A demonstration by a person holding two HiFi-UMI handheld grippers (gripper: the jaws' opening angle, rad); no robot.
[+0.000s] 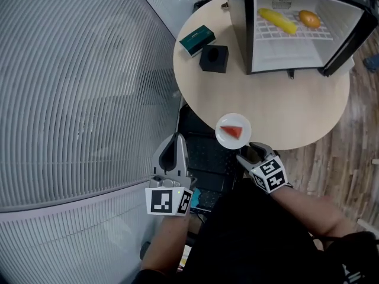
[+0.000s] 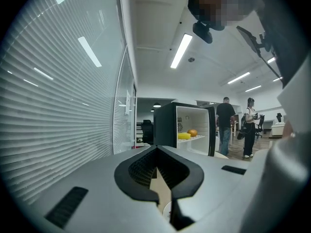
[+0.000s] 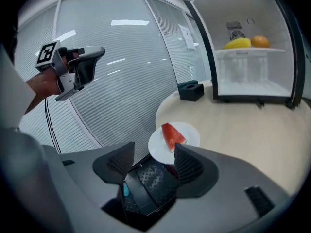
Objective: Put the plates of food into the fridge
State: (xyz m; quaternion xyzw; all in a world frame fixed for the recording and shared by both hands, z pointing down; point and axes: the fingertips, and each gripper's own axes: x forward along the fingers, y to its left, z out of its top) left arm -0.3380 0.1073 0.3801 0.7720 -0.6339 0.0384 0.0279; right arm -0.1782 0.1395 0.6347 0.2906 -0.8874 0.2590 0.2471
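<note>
A white plate [image 1: 233, 131] with a red watermelon wedge [image 1: 232, 131] sits at the near edge of the round table [image 1: 284, 108]. My right gripper [image 1: 249, 154] is just short of the plate, open, with nothing between its jaws. In the right gripper view the plate [image 3: 174, 141] lies just past the right gripper [image 3: 154, 147]. My left gripper [image 1: 176, 142] hangs left of the table, off its edge, jaws together and empty; in its own view the left gripper [image 2: 156, 148] points level at the fridge [image 2: 167, 125]. The open mini fridge [image 1: 240, 34] holds a yellow food [image 1: 277, 21] and an orange [image 1: 309, 19] on its shelf.
A green box [image 1: 198, 39] and a black cube-shaped holder [image 1: 214, 58] stand on the table left of the fridge. A black chair [image 1: 207, 158] sits under the table's near edge. A blind-covered glass wall [image 1: 77, 87] fills the left. Two people [image 2: 225, 125] stand far off.
</note>
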